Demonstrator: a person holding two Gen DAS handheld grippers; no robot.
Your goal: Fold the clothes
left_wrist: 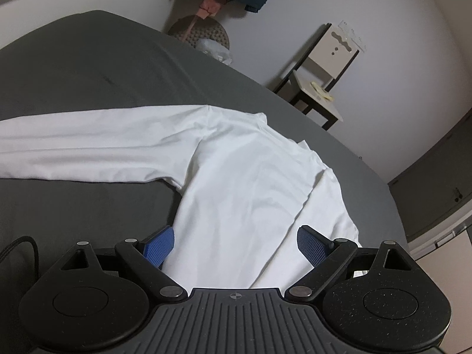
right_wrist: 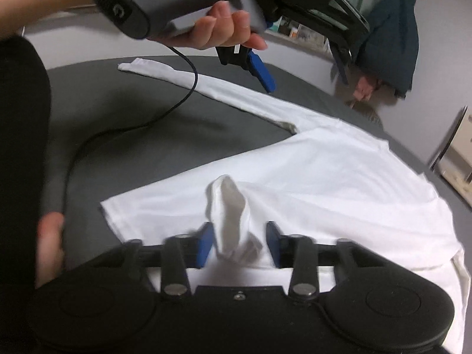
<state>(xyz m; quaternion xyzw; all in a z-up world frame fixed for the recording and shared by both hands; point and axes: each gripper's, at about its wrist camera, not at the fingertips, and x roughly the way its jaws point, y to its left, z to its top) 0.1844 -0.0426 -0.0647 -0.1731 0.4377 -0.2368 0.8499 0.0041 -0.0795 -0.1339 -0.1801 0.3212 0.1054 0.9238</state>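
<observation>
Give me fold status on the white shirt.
Early. Done: one side of the white shirt is folded in, its sleeve cuff between the right hand-held gripper pads, which look apart. The left hand-held gripper is open, empty. Left: the outstretched sleeve on the grey bed, then the body folds.

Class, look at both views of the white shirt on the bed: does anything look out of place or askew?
Yes. A bunched sleeve end stands up between the open right tongs instead of lying flat on the white shirt. The other sleeve lies stretched out on the grey bed. The left tongs are open above the shirt.
</observation>
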